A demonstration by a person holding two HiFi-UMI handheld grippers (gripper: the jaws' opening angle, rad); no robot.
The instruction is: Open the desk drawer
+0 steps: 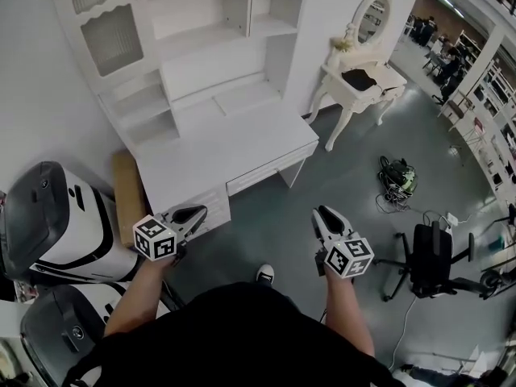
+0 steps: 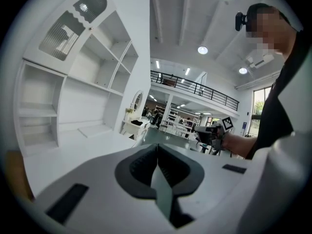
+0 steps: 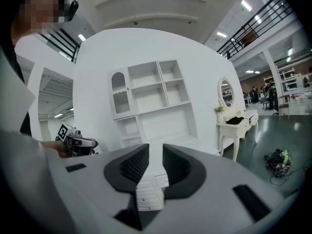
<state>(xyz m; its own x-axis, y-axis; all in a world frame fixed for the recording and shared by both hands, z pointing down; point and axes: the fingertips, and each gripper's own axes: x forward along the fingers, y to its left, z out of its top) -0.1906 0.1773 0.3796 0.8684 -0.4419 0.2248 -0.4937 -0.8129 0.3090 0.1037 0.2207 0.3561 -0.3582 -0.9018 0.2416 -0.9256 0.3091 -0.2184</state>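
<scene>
A white desk (image 1: 218,147) with a shelf hutch stands against the wall ahead. Its long drawer (image 1: 262,172) under the top is closed, and a stack of small drawers (image 1: 211,206) sits at its left end. My left gripper (image 1: 193,213) hovers just in front of that stack, its jaws shut and empty (image 2: 157,149). My right gripper (image 1: 322,214) is held over the floor to the right of the desk, apart from it. Its jaws stand open with nothing between them (image 3: 155,152). Through their gap the small drawers (image 3: 147,195) show, some way off.
A white dressing table with an oval mirror (image 1: 360,81) stands to the right of the desk. A black office chair (image 1: 431,258) and a green device with cables (image 1: 397,176) are on the floor at the right. Black-and-white cases (image 1: 56,224) and a brown board (image 1: 127,190) sit left of the desk.
</scene>
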